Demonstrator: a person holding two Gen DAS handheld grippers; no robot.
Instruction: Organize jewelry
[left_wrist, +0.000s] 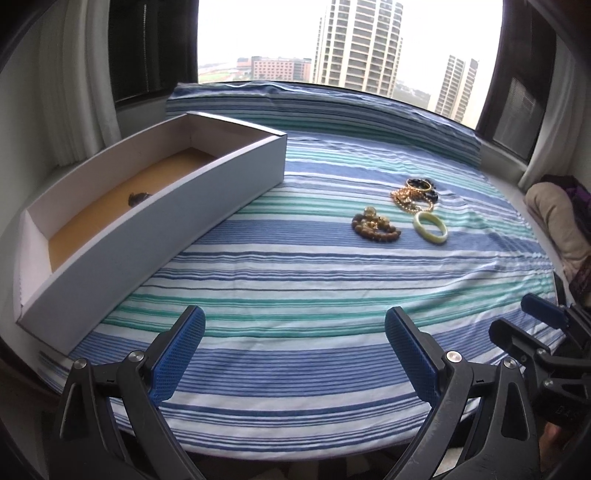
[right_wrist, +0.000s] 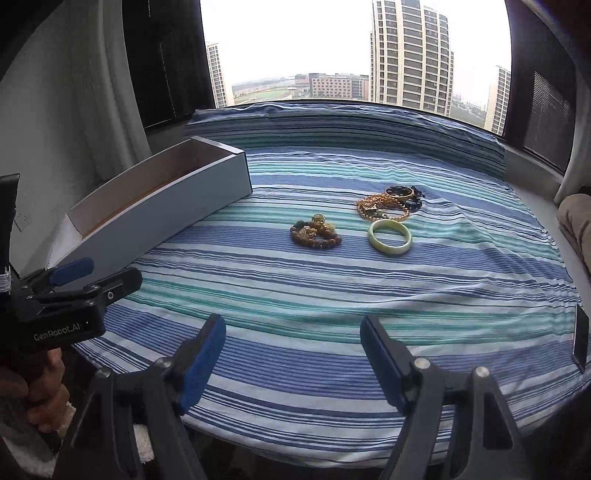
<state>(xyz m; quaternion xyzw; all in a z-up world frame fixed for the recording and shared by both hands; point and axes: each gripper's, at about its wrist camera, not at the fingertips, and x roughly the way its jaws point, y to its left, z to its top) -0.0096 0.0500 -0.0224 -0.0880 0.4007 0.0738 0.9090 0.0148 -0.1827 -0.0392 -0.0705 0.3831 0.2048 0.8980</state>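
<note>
On a blue, green and white striped cloth (left_wrist: 295, 280) lie a brown bead bracelet (left_wrist: 376, 226) (right_wrist: 314, 233), a pale green bangle (left_wrist: 430, 226) (right_wrist: 389, 236) and a tangle of gold chains and dark beads (left_wrist: 415, 194) (right_wrist: 391, 201). A long white box (left_wrist: 155, 225) (right_wrist: 166, 206) with a tan floor stands at the left; one small dark piece (left_wrist: 138, 198) lies inside it. My left gripper (left_wrist: 293, 350) hangs open over the near cloth, with nothing between its fingers. My right gripper (right_wrist: 293, 360) is open too, well short of the jewelry.
A big window with tower blocks behind it closes the far side. White curtains (left_wrist: 70, 92) hang at the left. A beige cushion (left_wrist: 554, 221) lies beyond the cloth's right edge. A hand (right_wrist: 33, 391) holds the left gripper's handle at the left of the right wrist view.
</note>
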